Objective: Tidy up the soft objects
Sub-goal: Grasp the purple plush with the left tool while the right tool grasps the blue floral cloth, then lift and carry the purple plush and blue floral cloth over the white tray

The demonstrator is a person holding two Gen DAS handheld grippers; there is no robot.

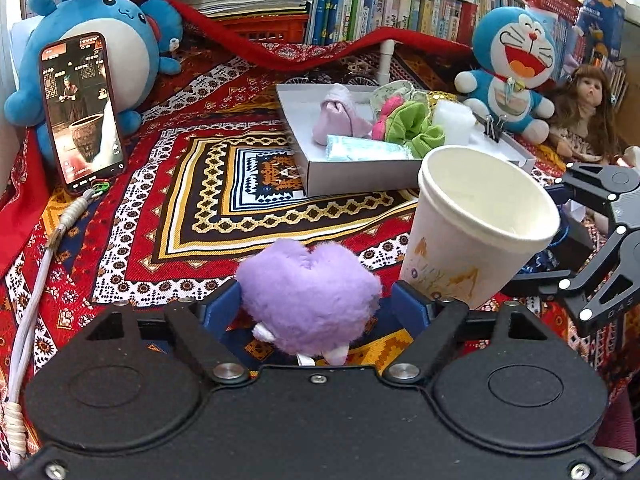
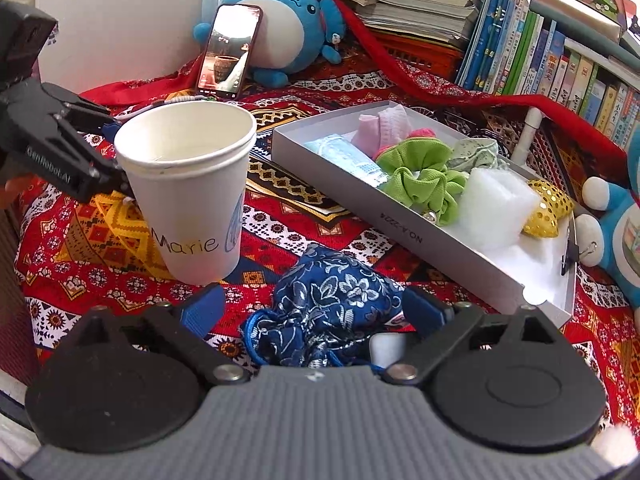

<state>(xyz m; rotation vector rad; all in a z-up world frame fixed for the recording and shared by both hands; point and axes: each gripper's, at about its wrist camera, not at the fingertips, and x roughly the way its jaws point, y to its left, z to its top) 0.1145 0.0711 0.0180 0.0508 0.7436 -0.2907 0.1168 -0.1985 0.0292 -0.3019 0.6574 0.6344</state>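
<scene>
My left hand-held gripper [image 1: 310, 306] straddles the purple heart plush [image 1: 308, 296], jaws apart — I'd close gently, mid-body; right hand-held gripper [image 2: 312, 308] gapes around the blue pouch [image 2: 328, 304].

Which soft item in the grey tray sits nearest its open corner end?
The gold sequined star, against the far wall beside the white foam block; the scrunchies, socks and mask lie further up the tray.

Black left gripper [image 1: 312, 308] and right gripper [image 2: 316, 308], blue fingers [image 2: 202, 306], silver screws.
</scene>
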